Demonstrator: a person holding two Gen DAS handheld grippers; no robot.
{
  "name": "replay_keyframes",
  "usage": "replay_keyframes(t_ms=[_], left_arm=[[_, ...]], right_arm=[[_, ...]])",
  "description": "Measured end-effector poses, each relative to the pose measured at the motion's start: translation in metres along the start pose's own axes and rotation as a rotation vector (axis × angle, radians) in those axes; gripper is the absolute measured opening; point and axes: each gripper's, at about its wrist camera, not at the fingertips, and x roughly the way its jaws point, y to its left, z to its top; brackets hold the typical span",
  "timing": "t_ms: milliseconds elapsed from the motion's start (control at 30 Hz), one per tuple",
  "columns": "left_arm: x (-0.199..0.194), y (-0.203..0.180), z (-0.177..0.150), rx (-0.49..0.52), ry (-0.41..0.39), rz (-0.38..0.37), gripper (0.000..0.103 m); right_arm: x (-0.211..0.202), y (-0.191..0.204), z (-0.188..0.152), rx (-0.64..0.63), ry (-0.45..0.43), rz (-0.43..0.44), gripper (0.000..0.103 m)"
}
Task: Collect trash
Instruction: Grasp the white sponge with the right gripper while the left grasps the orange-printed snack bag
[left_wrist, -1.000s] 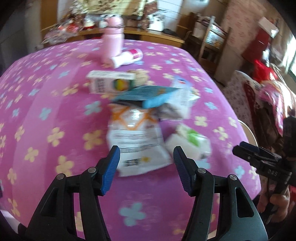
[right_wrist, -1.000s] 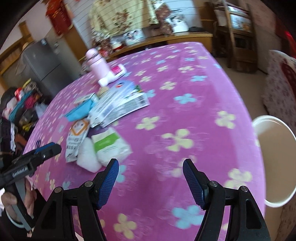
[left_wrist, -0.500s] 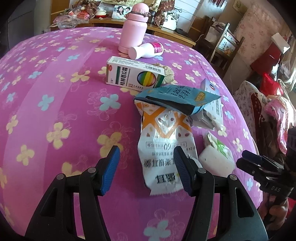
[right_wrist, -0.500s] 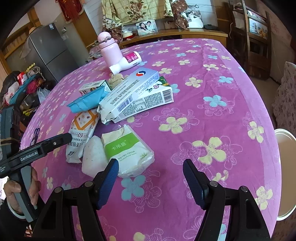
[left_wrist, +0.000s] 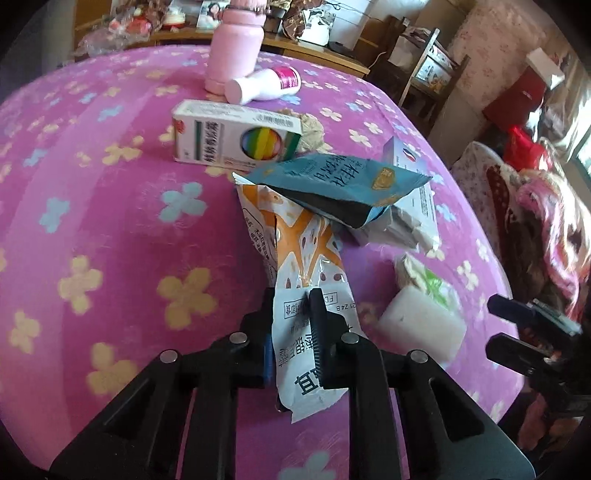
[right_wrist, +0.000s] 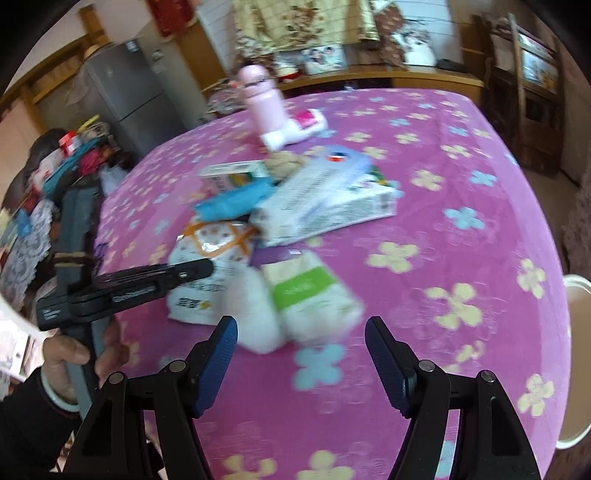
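Note:
My left gripper (left_wrist: 293, 328) is shut on the near end of a white and orange snack wrapper (left_wrist: 299, 254) lying on the pink flowered table (left_wrist: 110, 229); the wrapper also shows in the right wrist view (right_wrist: 210, 247), with the left gripper (right_wrist: 192, 273) on it. A blue wrapper (left_wrist: 332, 184) lies over its far end. A green-labelled tissue pack (right_wrist: 310, 291) and a white wad (right_wrist: 255, 310) lie just ahead of my open, empty right gripper (right_wrist: 301, 350).
A medicine box (left_wrist: 232, 134), a white carton (right_wrist: 325, 199), a pink flask (left_wrist: 234, 44) and a lying white bottle (left_wrist: 264, 86) sit farther back. A white bin (right_wrist: 576, 358) stands off the table's right edge. A chair (left_wrist: 424, 74) stands beyond.
My left gripper has closed on the white and orange wrapper; it was open before. My right gripper has moved closer to the tissue pack and stays open.

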Motion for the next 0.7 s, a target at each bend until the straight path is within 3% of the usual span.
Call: replay_keyframes(t_ms=[133,333,400,500,700], left_arm=[[-0.020,0.015,-0.006,-0.004,-0.011,0.029,0.013],[-0.046,0.033,-0.018,-0.019,-0.028,0.062,0.013],[-0.051,0.035,-0.022,-0.020,-0.035,0.068,0.013],[-0.058,0.032,-0.026,-0.013,-0.045,0.060,0.013],[-0.068,0.012,-0.028,0.005,-0.063,0.029,0.013]], right_arm=[[0.012,0.031,-0.003,-0.091,0.020,0.029,0.067],[0.051,0.048,-0.003,-0.172,0.050,-0.077,0.043],[0.050,0.042,-0.003,-0.150,0.037,-0.085,0.030],[0.034,0.029,-0.003,-0.076,0.031,0.010,0.027],[0.000,0.027,-0.005,-0.060,-0.018,0.033,0.027]])
